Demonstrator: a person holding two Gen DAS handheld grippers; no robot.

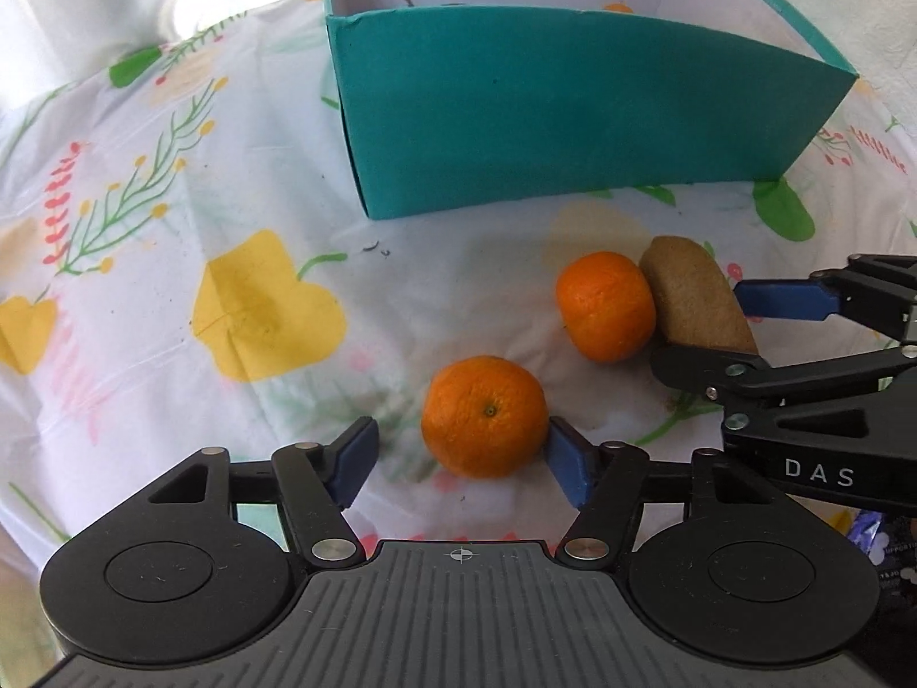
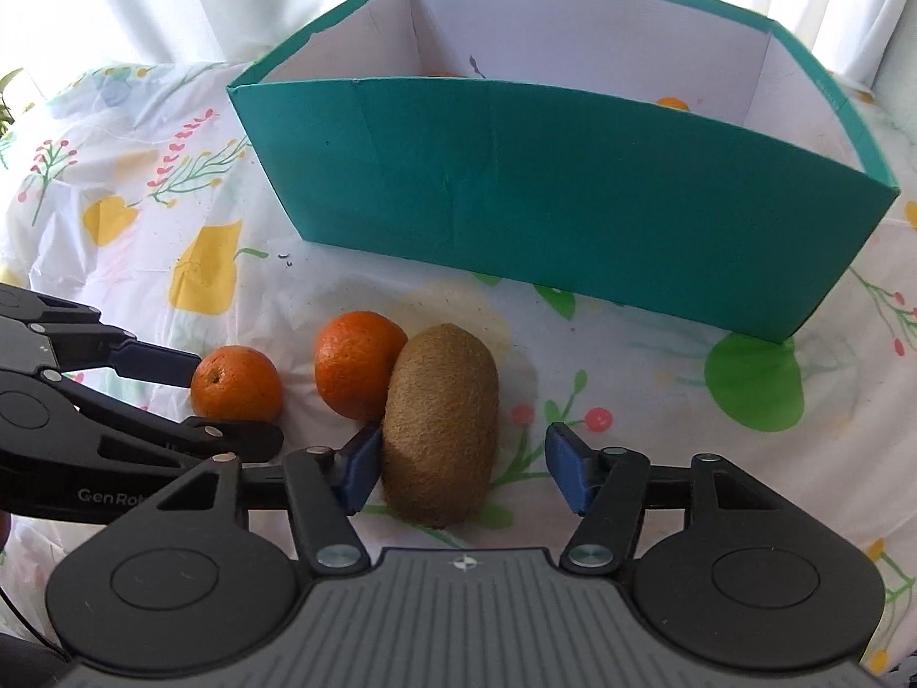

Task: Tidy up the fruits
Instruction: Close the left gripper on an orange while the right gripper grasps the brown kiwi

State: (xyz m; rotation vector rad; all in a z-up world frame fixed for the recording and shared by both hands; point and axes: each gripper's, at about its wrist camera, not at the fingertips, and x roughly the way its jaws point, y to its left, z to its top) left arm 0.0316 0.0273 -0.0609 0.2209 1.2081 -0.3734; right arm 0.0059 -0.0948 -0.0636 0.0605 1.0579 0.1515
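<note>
A near mandarin [image 1: 484, 415] lies on the floral tablecloth between the open fingers of my left gripper [image 1: 461, 458]; the right pad touches it, the left pad stands apart. It also shows in the right wrist view [image 2: 236, 383]. A second mandarin [image 1: 606, 305] [image 2: 358, 364] rests against a brown kiwi [image 1: 696, 301] [image 2: 440, 421]. My right gripper [image 2: 463, 467] is open around the kiwi, its left pad against it, its right pad apart. The right gripper shows in the left wrist view [image 1: 705, 324], the left gripper in the right wrist view [image 2: 226, 401].
A teal cardboard box [image 1: 573, 109] [image 2: 544, 195] with white inner walls stands open behind the fruit. An orange fruit [image 2: 671, 104] lies inside it by the far right wall. White curtains hang behind the table.
</note>
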